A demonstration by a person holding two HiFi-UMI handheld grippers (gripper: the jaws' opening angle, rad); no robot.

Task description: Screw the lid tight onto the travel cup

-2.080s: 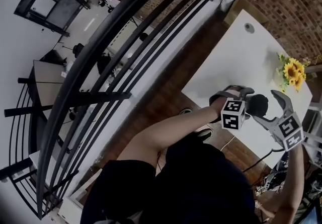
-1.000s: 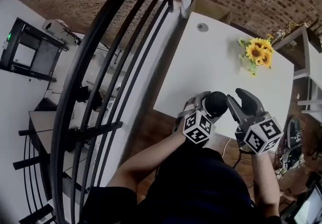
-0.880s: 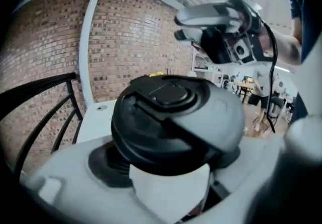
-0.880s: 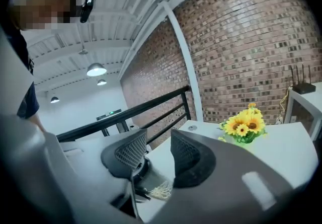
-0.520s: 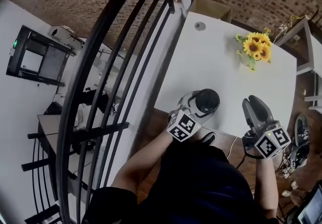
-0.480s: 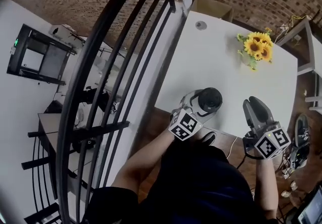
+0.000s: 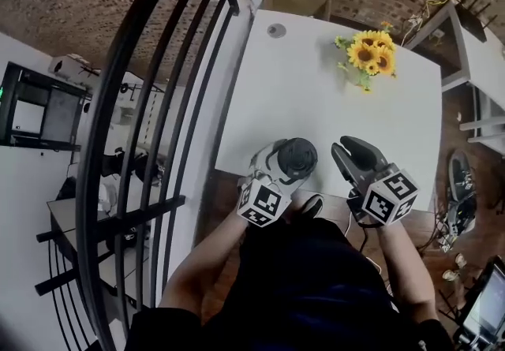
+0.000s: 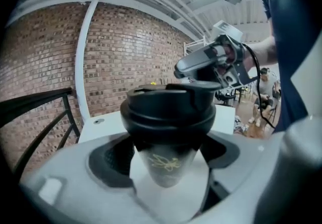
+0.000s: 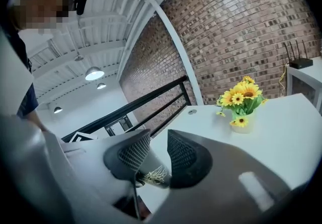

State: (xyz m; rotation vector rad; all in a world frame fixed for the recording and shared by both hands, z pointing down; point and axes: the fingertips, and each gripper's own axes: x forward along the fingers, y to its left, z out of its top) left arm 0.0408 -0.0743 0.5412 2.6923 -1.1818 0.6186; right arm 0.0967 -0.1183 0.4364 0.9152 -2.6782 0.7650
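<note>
At the near edge of the worktop (image 7: pixel 316 89) the left gripper (image 7: pixel 288 166) holds in its fingers one travel cup (image 8: pixel 165 165) with one lid (image 8: pixel 168 109); the right gripper (image 7: pixel 351 151), fingers narrow and empty, is closing them beside it

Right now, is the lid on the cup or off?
On. The black lid sits on top of the white cup, covering its mouth; how tight, cannot tell.

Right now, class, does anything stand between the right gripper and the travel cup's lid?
Nothing visible does. The right gripper, jaws closing on nothing, sits beside the lid, only a gap between; the left gripper holds the travel cup.
</note>
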